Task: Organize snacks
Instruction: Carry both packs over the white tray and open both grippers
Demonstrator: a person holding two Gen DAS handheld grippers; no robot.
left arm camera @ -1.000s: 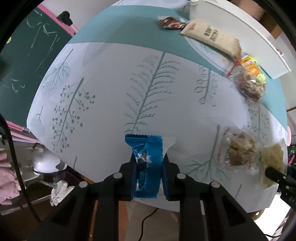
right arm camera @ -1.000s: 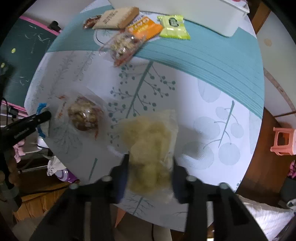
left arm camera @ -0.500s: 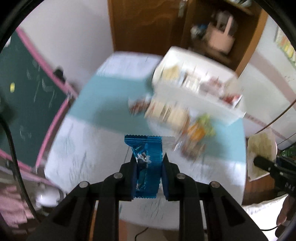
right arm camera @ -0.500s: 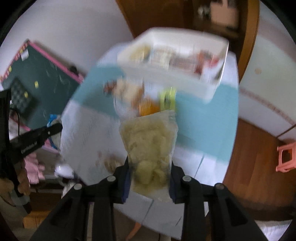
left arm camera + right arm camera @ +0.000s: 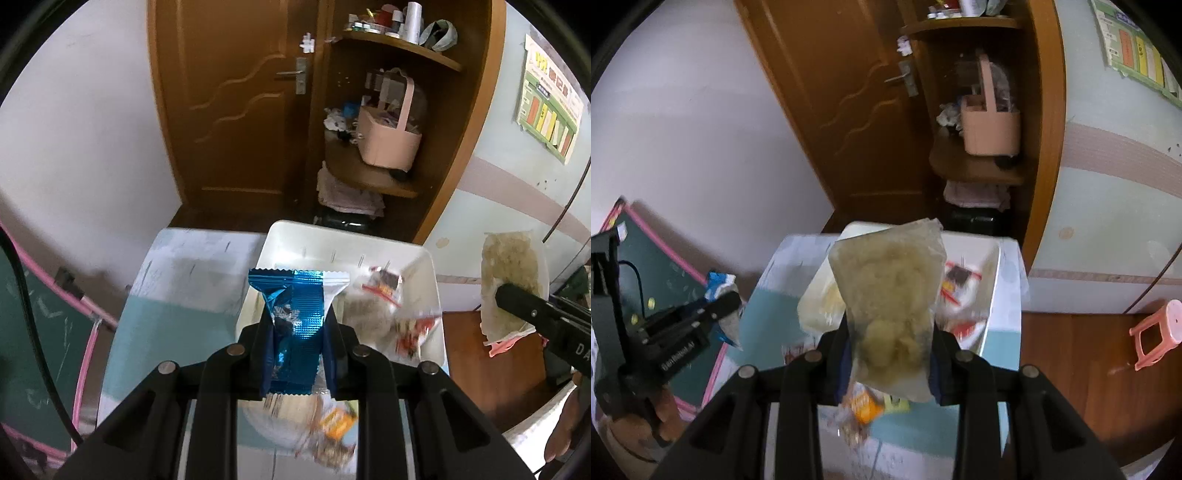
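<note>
While the left gripper (image 5: 297,341) pinches a blue packet (image 5: 295,325) upright, the right gripper (image 5: 891,341) — likewise clamped — holds a clear bag (image 5: 890,306) (yellowish contents).

Blue foil snack (image 5: 297,332) upright; pale clear-bagged snack (image 5: 892,314) upright; both above white bin (image 5: 332,243).

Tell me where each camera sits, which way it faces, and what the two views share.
Left wrist: rides the left tool, facing forward over the white bin toward a brown door; its fingers clamp a blue snack packet.
Right wrist: rides the right tool, same heading; its fingers clamp a clear bag of pale snacks.
Shared: bin, door, pink basket, and each other's tool.
</note>
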